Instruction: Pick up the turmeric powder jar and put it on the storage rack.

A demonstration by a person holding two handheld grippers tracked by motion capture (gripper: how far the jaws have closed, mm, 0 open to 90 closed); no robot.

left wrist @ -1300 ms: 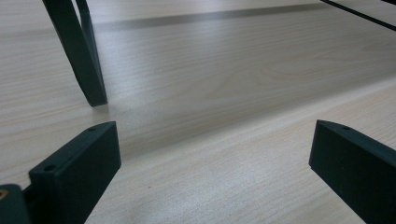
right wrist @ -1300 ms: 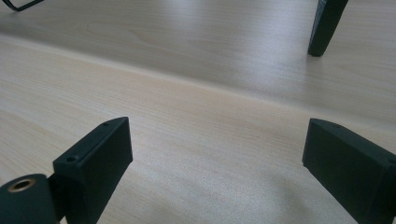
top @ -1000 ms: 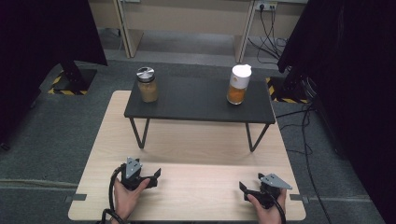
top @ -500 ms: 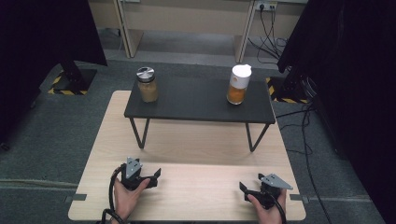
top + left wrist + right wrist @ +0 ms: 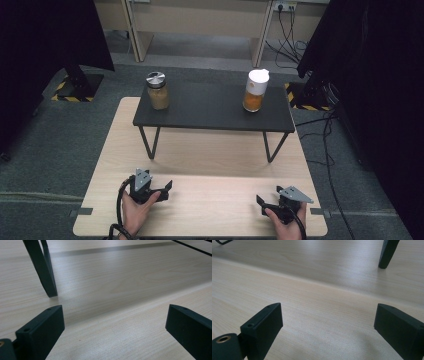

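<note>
With both grippers resting wide and empty on the near edge of the table (image 5: 200,150), left gripper (image 5: 161,190) and right gripper (image 5: 264,204) well apart, I have the two jars up on the black stand (image 5: 215,107) beyond them. I'd take the left jar (image 5: 157,91), with a metal lid and tan powder to about two thirds, around its glass body below the lid: stiff, slick, breakable, fairly heavy. I'd grip the right jar (image 5: 255,90), white-capped with orange-amber contents, mid-body too.

Left gripper (image 5: 113,327) gapes over wooden table (image 5: 120,290), probably touching.
</note>
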